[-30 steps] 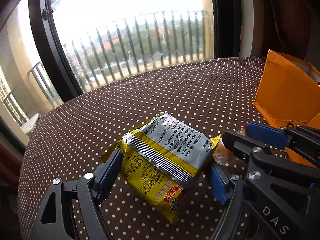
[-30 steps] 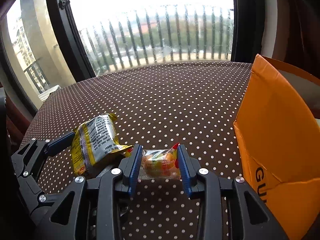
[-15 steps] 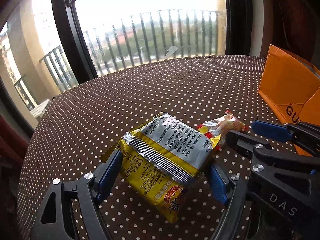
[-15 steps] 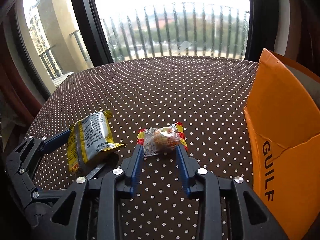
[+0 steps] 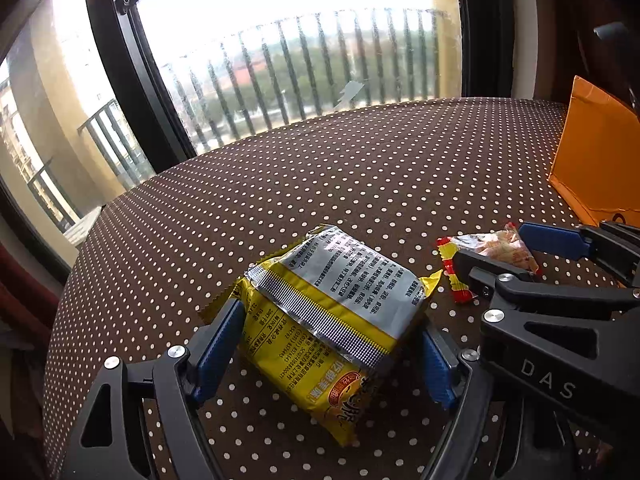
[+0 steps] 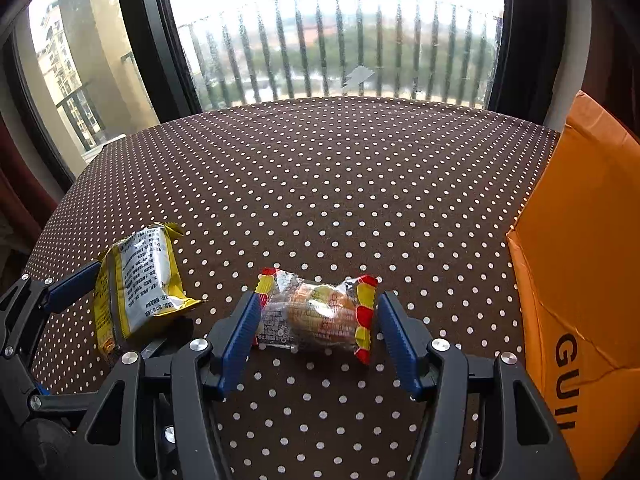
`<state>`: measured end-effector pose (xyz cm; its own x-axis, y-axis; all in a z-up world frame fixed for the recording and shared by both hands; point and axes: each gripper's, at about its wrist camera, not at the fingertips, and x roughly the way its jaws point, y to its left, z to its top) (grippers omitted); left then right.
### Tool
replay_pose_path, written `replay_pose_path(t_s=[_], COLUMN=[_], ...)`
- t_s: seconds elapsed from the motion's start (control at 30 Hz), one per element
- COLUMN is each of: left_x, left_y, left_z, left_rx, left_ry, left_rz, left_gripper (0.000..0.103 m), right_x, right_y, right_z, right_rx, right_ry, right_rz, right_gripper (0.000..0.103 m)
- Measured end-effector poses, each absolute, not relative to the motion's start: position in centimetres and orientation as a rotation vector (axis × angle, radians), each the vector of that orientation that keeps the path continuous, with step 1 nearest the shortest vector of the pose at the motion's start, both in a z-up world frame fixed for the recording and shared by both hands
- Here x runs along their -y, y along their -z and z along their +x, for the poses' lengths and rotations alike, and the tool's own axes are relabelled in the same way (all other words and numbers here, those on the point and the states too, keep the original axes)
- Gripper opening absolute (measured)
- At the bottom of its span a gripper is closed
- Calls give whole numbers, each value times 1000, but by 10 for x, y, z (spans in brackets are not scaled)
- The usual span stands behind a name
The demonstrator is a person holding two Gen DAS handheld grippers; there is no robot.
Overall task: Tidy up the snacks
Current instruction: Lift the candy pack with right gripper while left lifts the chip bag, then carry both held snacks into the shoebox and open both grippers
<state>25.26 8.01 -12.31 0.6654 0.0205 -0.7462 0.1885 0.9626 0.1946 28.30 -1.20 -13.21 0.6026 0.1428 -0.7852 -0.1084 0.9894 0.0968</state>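
Note:
A yellow and silver snack packet (image 5: 332, 312) lies on the dotted brown table (image 5: 360, 168). My left gripper (image 5: 328, 352) is shut on it, blue pads pressed against both sides. The packet also shows in the right wrist view (image 6: 136, 284). A small clear snack wrapper with red and yellow ends (image 6: 316, 316) lies on the table between the pads of my right gripper (image 6: 318, 340), which is open with gaps on both sides. The same wrapper shows in the left wrist view (image 5: 488, 252), partly hidden behind the right gripper.
An orange cardboard box (image 6: 584, 272) stands open at the table's right side, also in the left wrist view (image 5: 596, 160). A large window with a railing (image 6: 340, 48) lies beyond the table's far edge.
My right gripper has opened and let go of the small wrapper, which now lies on the table. Both grippers have pulled back slightly. The left gripper still holds the yellow packet.

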Motion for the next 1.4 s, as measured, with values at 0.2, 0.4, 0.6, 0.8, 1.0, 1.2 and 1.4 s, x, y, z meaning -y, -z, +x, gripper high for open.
replay_pose_path(t_s=[0.2, 0.4, 0.6, 0.8, 1.0, 1.2, 1.4], left_x=[-83, -85, -81, -69, -52, -28, 10], left_y=[117, 106, 78, 39, 1, -33, -52], left_z=[249, 240, 221, 196, 173, 156, 150], left_rx=[-841, -834, -778, -694, -615, -543, -506], left_ry=[123, 130, 131, 150, 163, 183, 222], left_rz=[246, 222, 213, 216, 211, 210, 218], left_gripper=[81, 81, 81, 81, 81, 81, 81], right_x=[13, 14, 17, 29, 48, 77, 118], right_y=[130, 116, 87, 44, 4, -28, -42], right_z=[277, 264, 244, 218, 197, 179, 166], right_rx=[-895, -861, -799, -715, -631, -554, -505], right_ry=[-163, -165, -164, -169, -169, -155, -126], right_rz=[39, 39, 18, 0, -1, 15, 34], right_gripper=[45, 44, 44, 44, 44, 44, 44])
